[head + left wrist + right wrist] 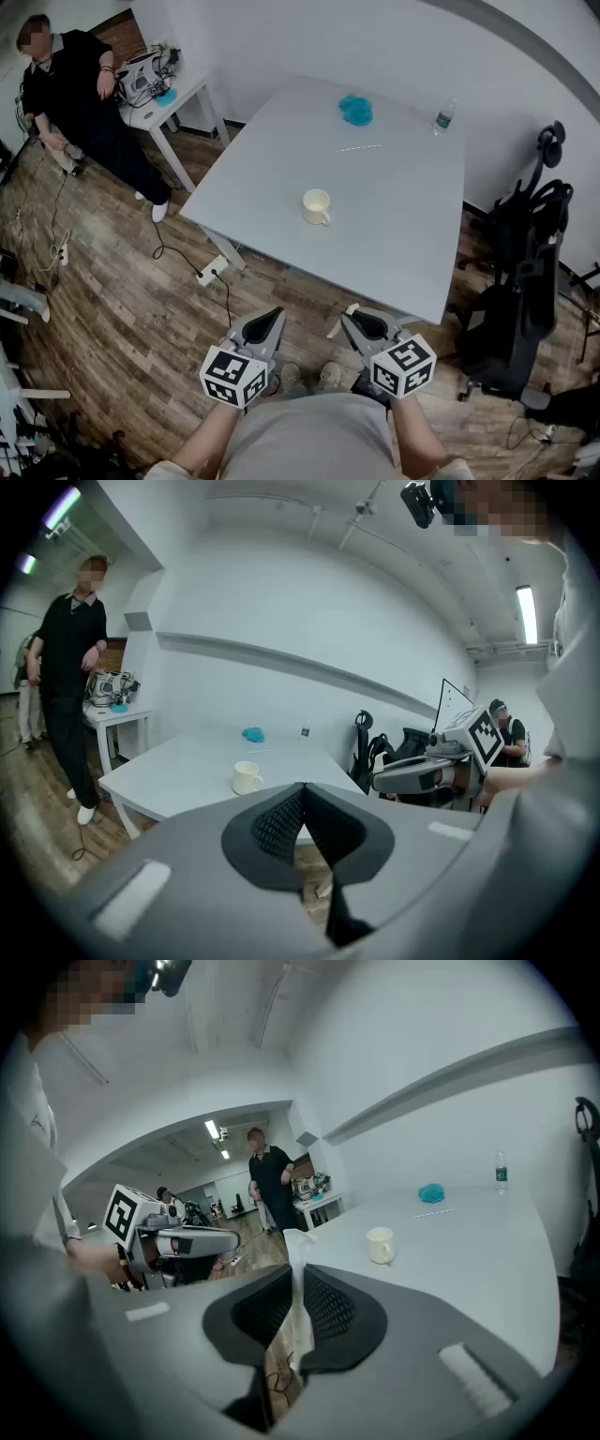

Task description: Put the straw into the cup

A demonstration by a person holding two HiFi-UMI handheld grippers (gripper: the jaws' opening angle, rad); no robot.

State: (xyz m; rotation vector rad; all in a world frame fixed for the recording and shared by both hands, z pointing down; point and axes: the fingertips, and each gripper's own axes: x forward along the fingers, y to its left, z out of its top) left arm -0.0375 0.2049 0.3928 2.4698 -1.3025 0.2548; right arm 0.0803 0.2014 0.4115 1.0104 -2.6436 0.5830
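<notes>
Beyond the cream ceramic cup (pixel 316 206), beside a blue crumpled cloth (pixel 355 110), a thin clear straw (pixel 359 147) is laid flat. Right gripper (pixel 302 1283): clamped on a white papery strip (pixel 296 1244), probably best released first. Left gripper (pixel 302 794): closed, empty; to be opened before the straw is approached squarely.

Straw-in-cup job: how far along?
Done: nothing; the cup stands on the table with no straw in it. In hand: the right gripper is shut on a white strip, wrapper or straw I cannot tell; the left gripper is shut, empty. Left: a thin white stick, likely the straw, lies beyond the cup, ungrasped; it must go in.
</notes>
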